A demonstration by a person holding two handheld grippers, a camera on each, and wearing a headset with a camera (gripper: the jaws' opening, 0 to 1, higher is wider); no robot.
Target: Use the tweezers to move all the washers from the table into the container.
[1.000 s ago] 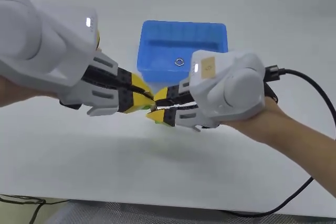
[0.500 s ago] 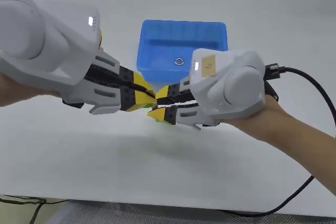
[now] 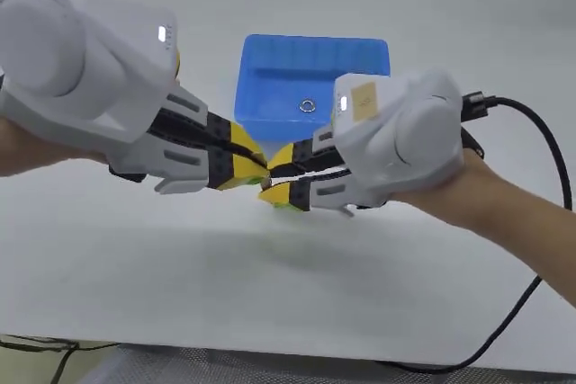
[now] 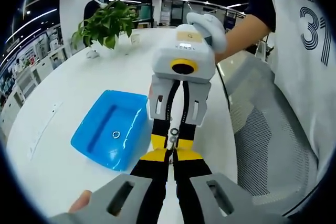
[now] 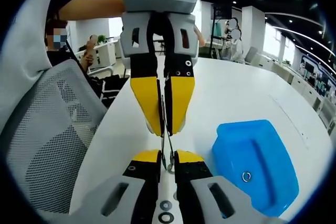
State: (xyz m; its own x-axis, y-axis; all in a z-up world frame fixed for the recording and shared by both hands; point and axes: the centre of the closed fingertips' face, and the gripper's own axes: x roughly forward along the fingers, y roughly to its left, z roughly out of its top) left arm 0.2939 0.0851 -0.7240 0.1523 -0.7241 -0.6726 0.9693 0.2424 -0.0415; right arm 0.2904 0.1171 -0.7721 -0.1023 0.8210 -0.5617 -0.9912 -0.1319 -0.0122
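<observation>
My right gripper (image 3: 277,179) has tipped up slightly; it and my left gripper (image 3: 252,163) both clench the tweezers (image 5: 164,124) mid-air; washers (image 5: 166,205) lie on the table (image 3: 270,267) near the container (image 3: 259,87); regripping, I judge; next needs tips lowered onto one.

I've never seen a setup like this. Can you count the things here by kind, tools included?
2 white hand-held grippers with yellow jaw tips: left gripper, right gripper
1 pair of thin metal tweezers, gripped by both
1 blue plastic container
3 small metal ring washers: one in the container, two outside it
Total: 7
</observation>
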